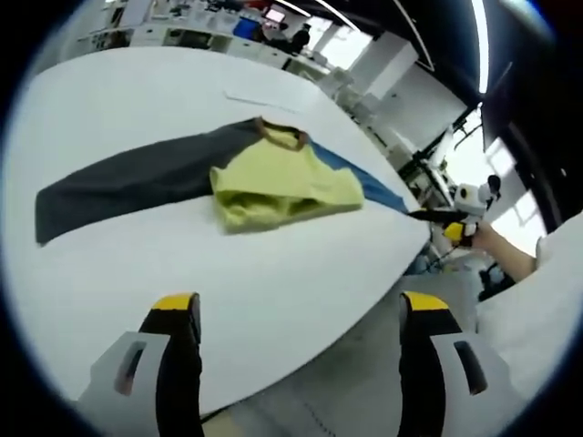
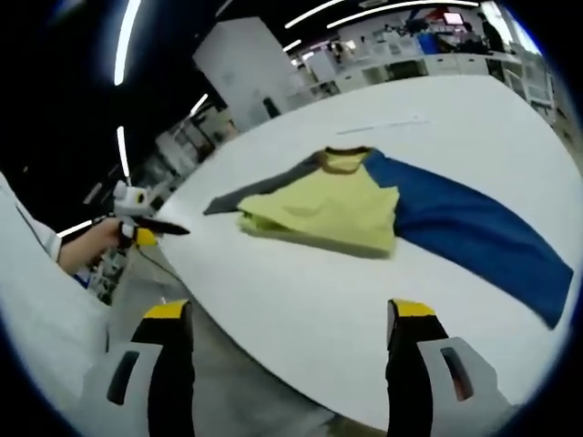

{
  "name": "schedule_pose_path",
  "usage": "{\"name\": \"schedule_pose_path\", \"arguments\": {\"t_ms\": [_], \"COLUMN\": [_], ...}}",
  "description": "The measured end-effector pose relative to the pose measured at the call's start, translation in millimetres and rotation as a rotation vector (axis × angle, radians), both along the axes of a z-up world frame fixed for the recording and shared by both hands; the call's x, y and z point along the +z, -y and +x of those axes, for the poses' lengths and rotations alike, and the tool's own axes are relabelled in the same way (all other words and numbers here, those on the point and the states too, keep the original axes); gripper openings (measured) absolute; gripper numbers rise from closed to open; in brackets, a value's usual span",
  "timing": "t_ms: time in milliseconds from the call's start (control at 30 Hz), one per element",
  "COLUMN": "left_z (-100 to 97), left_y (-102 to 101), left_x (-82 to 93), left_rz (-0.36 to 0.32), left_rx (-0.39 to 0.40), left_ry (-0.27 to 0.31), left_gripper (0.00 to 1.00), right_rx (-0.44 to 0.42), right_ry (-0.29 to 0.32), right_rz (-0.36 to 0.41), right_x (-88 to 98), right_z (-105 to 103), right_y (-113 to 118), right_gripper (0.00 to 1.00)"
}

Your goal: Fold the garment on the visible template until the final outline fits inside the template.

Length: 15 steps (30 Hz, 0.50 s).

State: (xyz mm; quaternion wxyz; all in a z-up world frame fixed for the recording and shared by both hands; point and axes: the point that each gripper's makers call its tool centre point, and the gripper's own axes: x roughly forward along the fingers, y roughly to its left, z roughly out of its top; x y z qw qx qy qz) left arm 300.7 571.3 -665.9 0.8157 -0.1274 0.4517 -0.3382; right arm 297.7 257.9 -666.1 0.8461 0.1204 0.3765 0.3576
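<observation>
Figure: both grippers are hovering off the table edge, facing the garment across the white table (image 1: 301, 291). The left gripper (image 1: 301, 314) is showing its yellow-tipped jaws spread wide with nothing between them, rising from 6 o'clock in the left gripper view; the right gripper (image 2: 284, 319) is standing likewise, jaws parted and empty, in the right gripper view. The garment (image 1: 273, 187) is lying flat near the centre of the left gripper view, its yellow body already doubled up into a compact block while the grey sleeve (image 1: 118, 187) is stretching toward 9 o'clock and the blue sleeve (image 1: 373, 187) toward 3 o'clock. In the right gripper view the blue sleeve is running toward 4 o'clock. The sleeves are probably lying extended because they are the parts not yet folded inward. No template outline can be made out on the table. The open jaws suggest each gripper is being readied to take one sleeve
</observation>
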Motion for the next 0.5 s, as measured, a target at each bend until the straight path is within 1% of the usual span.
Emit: {"name": "schedule_pose_path", "arguments": {"t_ms": [500], "left_z": [15.3], "left_y": [2.8], "left_x": [-9.3], "left_rz": [0.009], "left_rx": [-0.019], "left_ry": [-0.028], "left_gripper": [0.83], "right_rx": [0.014], "right_ry": [-0.029], "right_rz": [0.000], "right_x": [-10.9], "right_z": [13.4], "right_y": [0.2], "right_gripper": [0.84]}}
